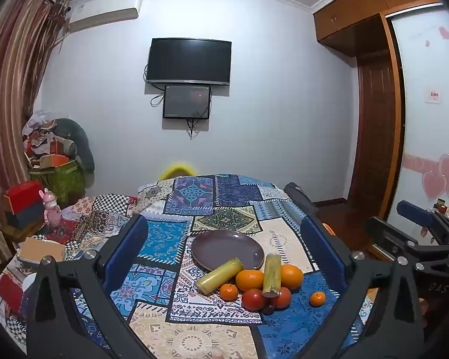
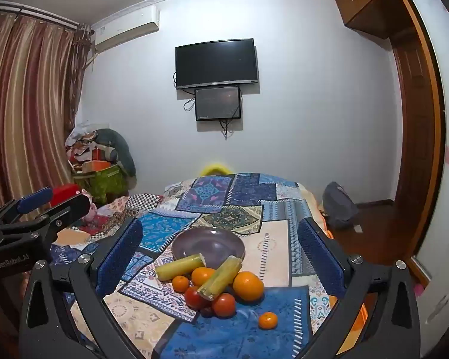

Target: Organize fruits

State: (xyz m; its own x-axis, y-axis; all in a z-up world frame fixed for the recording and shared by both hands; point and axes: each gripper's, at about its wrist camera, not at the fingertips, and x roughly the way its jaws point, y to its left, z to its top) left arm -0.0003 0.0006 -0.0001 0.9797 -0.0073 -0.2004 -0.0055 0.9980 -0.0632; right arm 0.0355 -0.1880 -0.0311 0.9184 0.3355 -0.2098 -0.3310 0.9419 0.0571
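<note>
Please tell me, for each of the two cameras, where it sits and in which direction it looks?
Left wrist view: sits on the left gripper, above the near edge of the patterned cloth, facing the far wall with the TV; its own open blue fingers frame the plate, and the right gripper shows at the right edge.
Right wrist view: sits on the right gripper, facing the same way; the left gripper shows at the left.
Shared: plate, fruit pile, TV.

Even, dim indoor light with a cool bluish cast. Soft shadows under the dark wall-mounted television [image 1: 189,61]. Strong fisheye bending, black vignette at corners. Focus adequate.
</note>
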